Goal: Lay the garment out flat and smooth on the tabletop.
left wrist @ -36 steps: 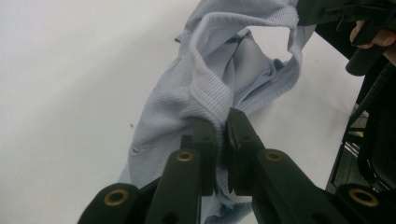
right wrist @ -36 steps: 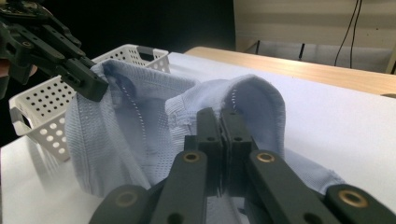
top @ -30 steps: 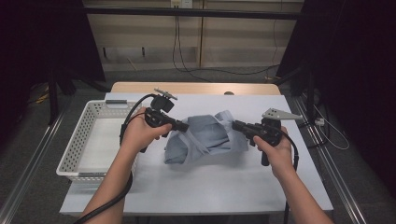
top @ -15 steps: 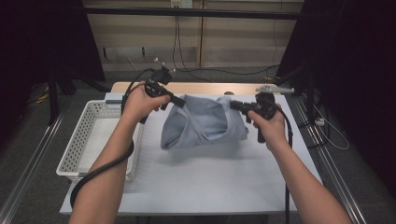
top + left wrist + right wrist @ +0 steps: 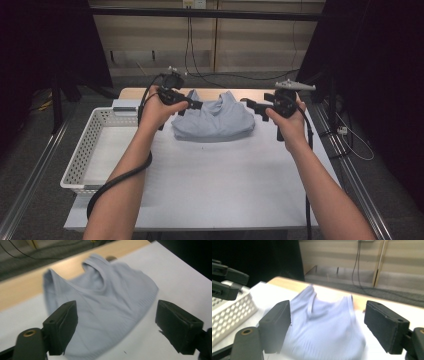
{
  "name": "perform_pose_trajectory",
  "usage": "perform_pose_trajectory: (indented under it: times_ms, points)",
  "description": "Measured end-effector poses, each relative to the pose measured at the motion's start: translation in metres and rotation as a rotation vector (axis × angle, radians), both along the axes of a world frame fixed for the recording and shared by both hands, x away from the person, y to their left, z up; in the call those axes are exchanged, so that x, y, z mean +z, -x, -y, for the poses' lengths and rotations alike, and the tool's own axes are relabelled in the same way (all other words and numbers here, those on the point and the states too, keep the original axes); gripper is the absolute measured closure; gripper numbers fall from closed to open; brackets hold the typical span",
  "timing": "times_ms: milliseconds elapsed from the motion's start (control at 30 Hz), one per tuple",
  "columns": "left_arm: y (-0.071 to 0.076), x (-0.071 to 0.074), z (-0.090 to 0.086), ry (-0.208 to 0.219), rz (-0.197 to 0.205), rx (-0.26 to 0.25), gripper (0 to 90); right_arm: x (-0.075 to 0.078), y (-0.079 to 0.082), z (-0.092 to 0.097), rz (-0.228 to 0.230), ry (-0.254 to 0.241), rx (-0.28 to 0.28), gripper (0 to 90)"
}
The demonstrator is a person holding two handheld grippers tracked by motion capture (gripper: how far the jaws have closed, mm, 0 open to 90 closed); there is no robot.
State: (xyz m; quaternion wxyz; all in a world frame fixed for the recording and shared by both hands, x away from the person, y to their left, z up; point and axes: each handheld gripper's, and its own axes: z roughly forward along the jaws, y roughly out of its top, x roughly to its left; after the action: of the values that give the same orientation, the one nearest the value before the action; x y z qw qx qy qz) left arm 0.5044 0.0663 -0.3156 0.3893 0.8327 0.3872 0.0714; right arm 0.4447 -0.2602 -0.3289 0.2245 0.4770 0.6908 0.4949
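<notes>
One light-blue top (image 5: 215,120) is laid out at the far middle of the table (image 5: 210,185), and one white basket (image 5: 95,150) is parked left of the top. Two grippers are seen. The left gripper (image 5: 196,105) and right gripper (image 5: 248,103) have just been opened wide beside the top, nothing gripped.
</notes>
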Motion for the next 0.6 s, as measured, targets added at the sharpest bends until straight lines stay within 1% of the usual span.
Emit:
perform_pose_trajectory:
  times_ms: [33,67,133,200,233,267,333,400,467,600]
  points:
    - [0.006,-0.004,0.002,-0.004,-0.006,-0.011,16.2,-0.006,0.007,0.001,-0.007,0.013,0.007,19.5]
    - [0.011,-0.008,0.005,0.004,-0.015,-0.022,16.2,-0.011,0.014,0.002,-0.011,0.020,0.013,19.1]
    - [0.021,-0.016,0.008,0.006,-0.027,-0.034,15.6,-0.022,0.025,0.003,-0.019,0.032,0.022,18.7]
    - [0.028,-0.022,0.010,0.009,-0.043,-0.046,14.3,-0.032,0.034,0.004,-0.030,0.042,0.026,18.3]
    - [0.033,-0.027,0.011,0.018,-0.058,-0.050,14.2,-0.035,0.037,0.005,-0.036,0.043,0.027,17.9]
    - [0.036,-0.031,0.011,0.016,-0.060,-0.051,14.0,-0.041,0.041,0.006,-0.044,0.045,0.023,17.4]
    - [0.043,-0.038,0.012,0.003,-0.055,-0.051,13.6,-0.049,0.047,0.007,-0.057,0.045,0.028,17.3]
    - [0.048,-0.044,0.012,-0.013,-0.045,-0.050,13.6,-0.057,0.050,0.006,-0.067,0.058,0.033,16.9]
    - [0.053,-0.049,0.010,-0.025,-0.034,-0.048,13.2,-0.063,0.053,0.005,-0.067,0.066,0.038,16.5]
    - [0.060,-0.058,0.007,-0.023,-0.024,-0.039,12.0,-0.076,0.054,0.002,-0.081,0.082,0.040,15.7]
